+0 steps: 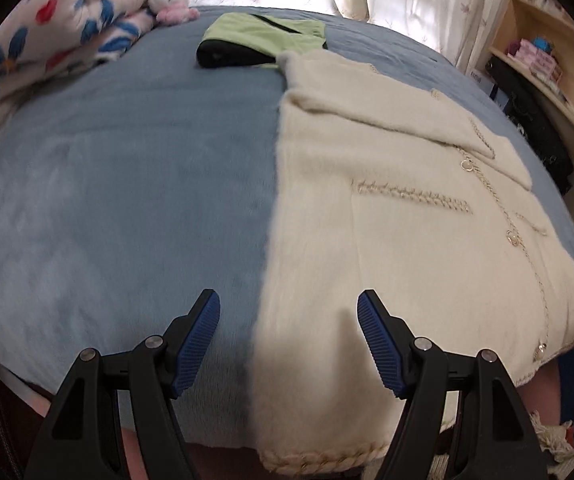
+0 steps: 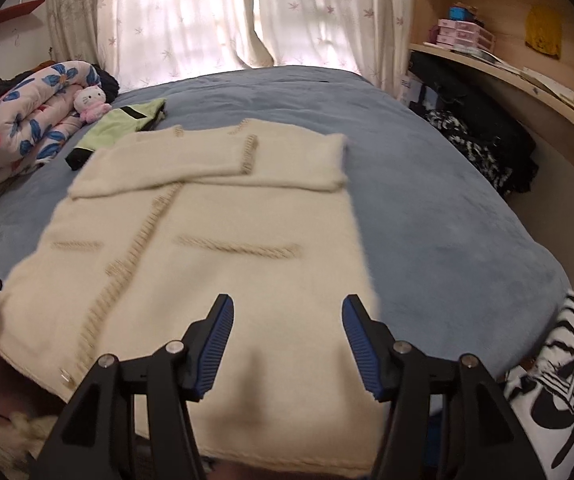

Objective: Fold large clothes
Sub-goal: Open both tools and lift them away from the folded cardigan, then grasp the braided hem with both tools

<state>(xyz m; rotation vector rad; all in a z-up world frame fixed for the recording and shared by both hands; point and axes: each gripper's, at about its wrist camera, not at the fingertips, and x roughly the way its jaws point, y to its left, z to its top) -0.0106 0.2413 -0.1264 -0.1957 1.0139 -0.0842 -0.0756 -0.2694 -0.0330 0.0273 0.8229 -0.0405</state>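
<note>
We held the left gripper (image 1: 289, 312) wide apart, empty, over the near left edge of the cream cardigan (image 1: 387, 216). Our right gripper (image 2: 287, 318) stood open too, nothing between its pads, over the near right part. Only the right view showed the wooden shelf (image 2: 499, 68); the left view showed the buttons (image 1: 513, 238) sharply. The cardigan lay flat on the blue bedcover (image 1: 127, 200), sleeves folded across its chest, beige braid trimming it.

No legible text; label on box (image 1: 481, 77) by shelf perhaps lettering, too blurred
</note>
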